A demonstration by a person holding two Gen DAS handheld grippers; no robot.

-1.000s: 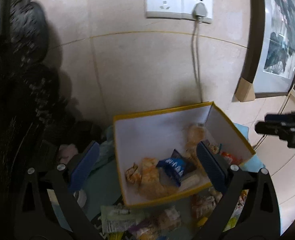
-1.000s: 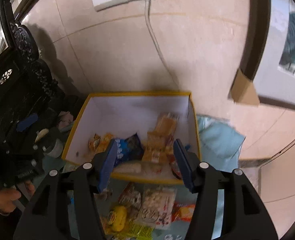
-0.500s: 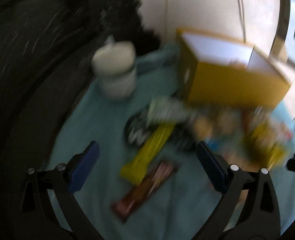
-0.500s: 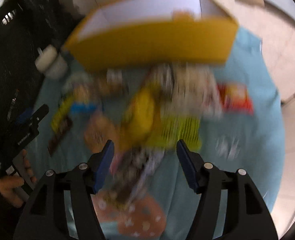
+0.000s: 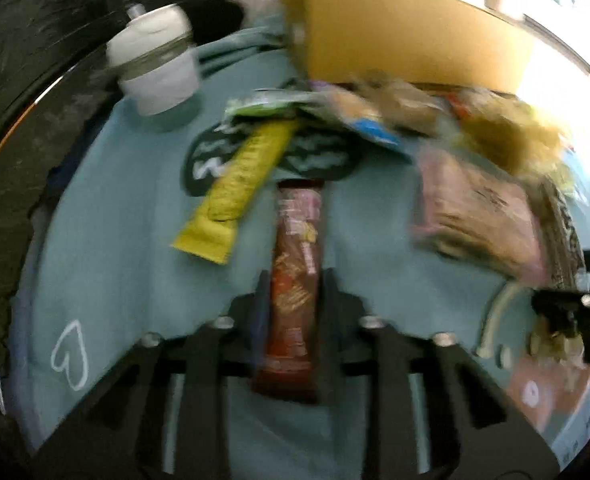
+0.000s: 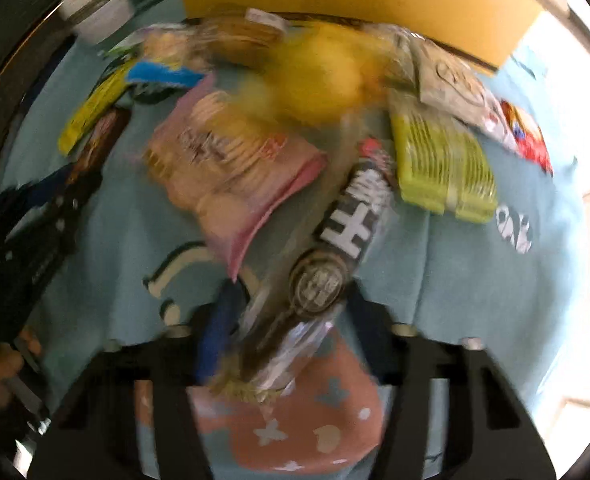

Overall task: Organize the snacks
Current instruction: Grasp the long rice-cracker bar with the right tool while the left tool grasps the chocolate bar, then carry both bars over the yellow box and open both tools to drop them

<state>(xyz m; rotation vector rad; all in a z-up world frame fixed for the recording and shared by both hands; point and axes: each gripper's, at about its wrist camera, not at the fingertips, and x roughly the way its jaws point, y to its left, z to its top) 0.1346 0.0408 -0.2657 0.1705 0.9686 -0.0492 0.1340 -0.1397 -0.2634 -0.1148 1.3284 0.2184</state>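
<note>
Fingers of left gripper [image 5: 294, 280] pinch brown bar [image 5: 295, 276], right gripper [image 6: 289, 300] black packet [image 6: 335, 248].

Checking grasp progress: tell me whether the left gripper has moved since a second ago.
Yes. The left gripper dropped from above the yellow cardboard box towards the blue cloth, now straddling the brown snack bar.

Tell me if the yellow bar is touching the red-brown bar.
Apart. The left wrist view shows blue cloth between the yellow bar and the red-brown bar, which lies between the left gripper's fingers.

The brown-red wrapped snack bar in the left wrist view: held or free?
Held: the brown-red wrapped snack bar lies between the closed-in fingers of the left gripper.
</note>
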